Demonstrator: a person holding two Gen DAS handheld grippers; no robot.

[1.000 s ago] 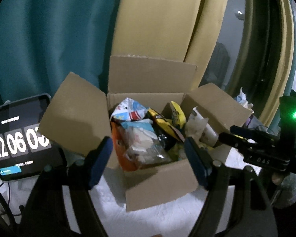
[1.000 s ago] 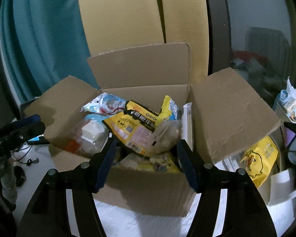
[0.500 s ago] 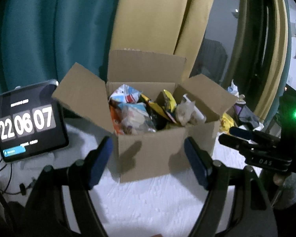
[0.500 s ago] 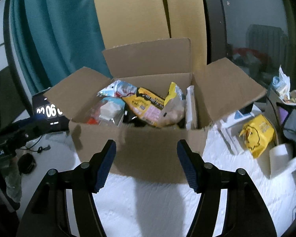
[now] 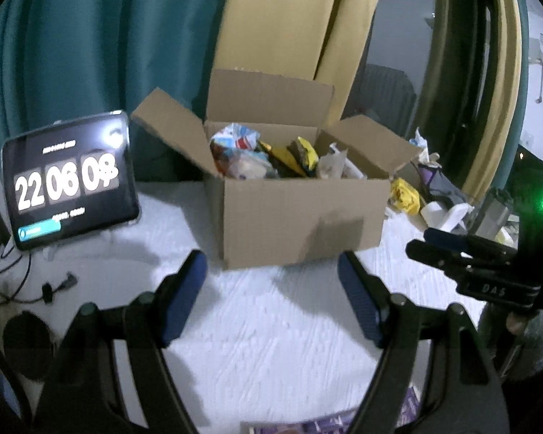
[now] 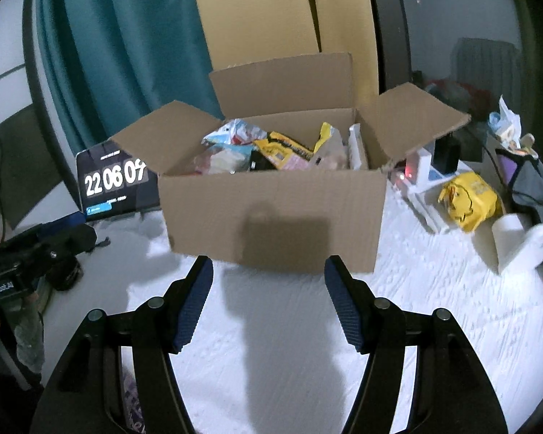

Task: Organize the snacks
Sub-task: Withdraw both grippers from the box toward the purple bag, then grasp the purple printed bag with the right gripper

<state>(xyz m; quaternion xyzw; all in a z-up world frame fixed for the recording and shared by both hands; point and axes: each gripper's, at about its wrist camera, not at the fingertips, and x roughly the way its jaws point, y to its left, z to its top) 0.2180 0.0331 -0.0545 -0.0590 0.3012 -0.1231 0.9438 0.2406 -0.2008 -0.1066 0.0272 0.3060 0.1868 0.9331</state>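
Note:
An open cardboard box (image 5: 300, 217) stands on the white table, filled with several snack packets (image 5: 271, 159), among them a yellow one (image 6: 282, 148) and a blue-white one (image 6: 235, 132). The box also shows in the right wrist view (image 6: 271, 217). My left gripper (image 5: 271, 282) is open and empty, a short way in front of the box. My right gripper (image 6: 268, 282) is open and empty, just in front of the box's near wall. The right gripper also shows at the right of the left wrist view (image 5: 452, 249).
A tablet showing a clock (image 5: 68, 181) leans at the left, with cables (image 5: 36, 285) beside it. A yellow bag (image 6: 467, 199), a white roll (image 6: 506, 228) and clutter lie right of the box. A purple packet (image 5: 329, 423) lies at the near edge. Curtains hang behind.
Both grippers have pulled back and down from over the box, so the box now looks smaller and farther. Both stay open and empty. The clock has advanced.

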